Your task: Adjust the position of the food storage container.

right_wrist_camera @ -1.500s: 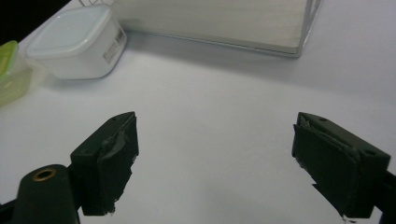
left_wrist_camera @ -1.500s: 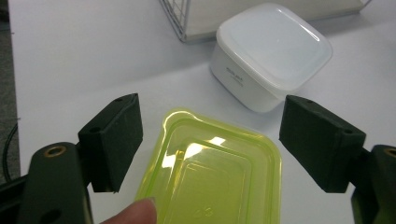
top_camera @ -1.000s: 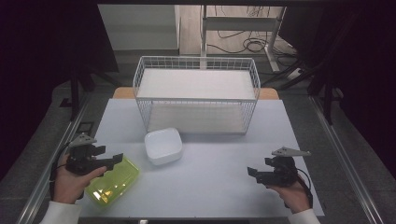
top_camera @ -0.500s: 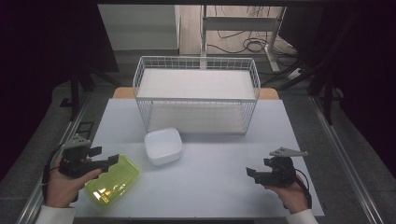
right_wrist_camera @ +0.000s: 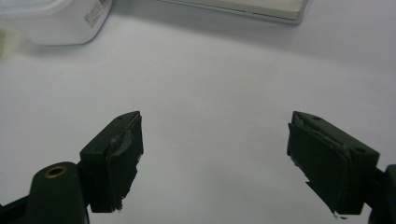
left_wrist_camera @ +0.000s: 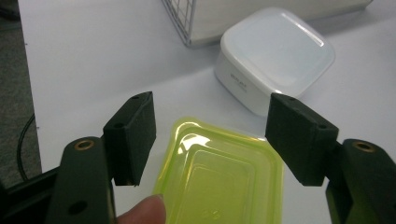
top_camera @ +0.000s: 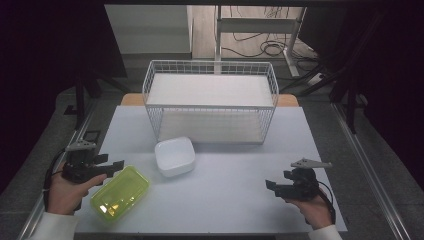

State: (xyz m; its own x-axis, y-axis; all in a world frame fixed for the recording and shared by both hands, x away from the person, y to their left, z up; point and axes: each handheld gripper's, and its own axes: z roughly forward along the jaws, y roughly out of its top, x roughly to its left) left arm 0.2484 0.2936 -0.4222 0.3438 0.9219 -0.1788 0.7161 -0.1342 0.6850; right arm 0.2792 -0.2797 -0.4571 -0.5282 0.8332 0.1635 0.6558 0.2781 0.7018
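Between the jaws of the left gripper (left_wrist_camera: 210, 140): near end of the green container (left_wrist_camera: 224, 172), pads apart and not touching it, jaws just closing | green container: just beside the white box (top_camera: 174, 156), nearer the person | right gripper (right_wrist_camera: 215, 158): jaws wide apart over bare table (top_camera: 240, 200), well apart from the white box | wire basket (top_camera: 210, 102): just behind the white box

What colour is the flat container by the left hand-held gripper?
Translucent yellow-green; the container shows best in the left gripper view.
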